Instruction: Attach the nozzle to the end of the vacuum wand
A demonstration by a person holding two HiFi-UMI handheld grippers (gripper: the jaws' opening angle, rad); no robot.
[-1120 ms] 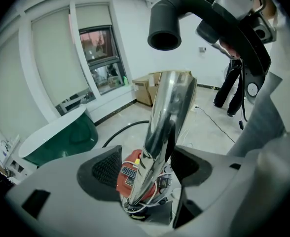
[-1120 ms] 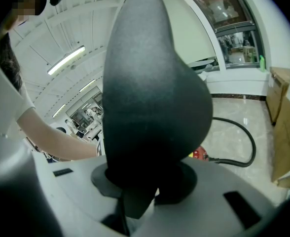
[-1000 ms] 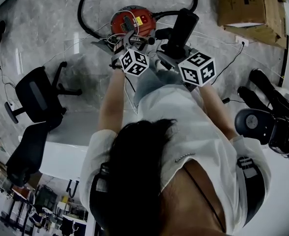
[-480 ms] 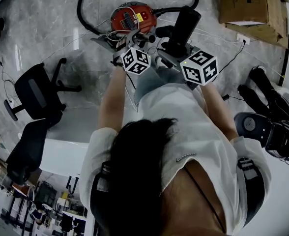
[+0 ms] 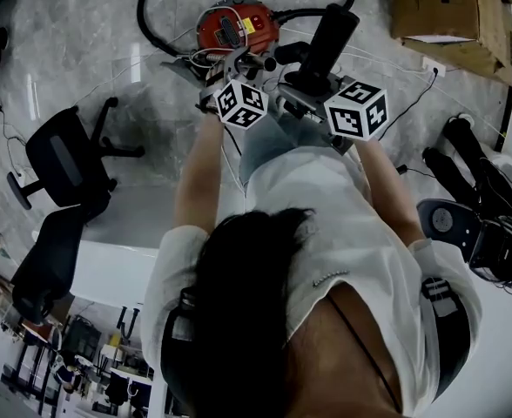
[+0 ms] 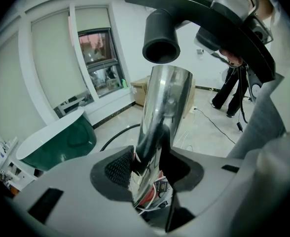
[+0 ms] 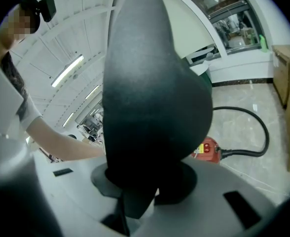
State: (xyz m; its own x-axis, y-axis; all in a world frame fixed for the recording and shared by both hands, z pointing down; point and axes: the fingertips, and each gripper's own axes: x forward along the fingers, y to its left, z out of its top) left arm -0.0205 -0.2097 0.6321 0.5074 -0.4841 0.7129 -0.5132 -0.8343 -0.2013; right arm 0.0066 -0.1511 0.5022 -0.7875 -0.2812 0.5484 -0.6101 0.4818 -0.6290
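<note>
My left gripper (image 6: 147, 169) has the chrome vacuum wand (image 6: 164, 102) between its jaws, which are closing, and the pads touch the tube. The wand's open end points up at the round socket of the black nozzle (image 6: 161, 43), a short gap apart. My right gripper (image 7: 145, 181) is shut on the black nozzle (image 7: 155, 93), which fills that view. In the head view the left gripper (image 5: 239, 66) and the right gripper (image 5: 313, 81) stand side by side over the floor. There the nozzle (image 5: 330, 37) sticks up and the wand (image 5: 258, 62) lies just left of it.
The red vacuum cleaner (image 5: 234, 24) sits on the floor just beyond the grippers, its black hose (image 5: 151, 33) looping round it. A black office chair (image 5: 60, 159) stands left, cardboard boxes (image 5: 439, 7) at top right, dark equipment (image 5: 482, 225) right. Cables cross the floor.
The nozzle in the right gripper has tilted slightly. Both grippers stay in about the same place.
</note>
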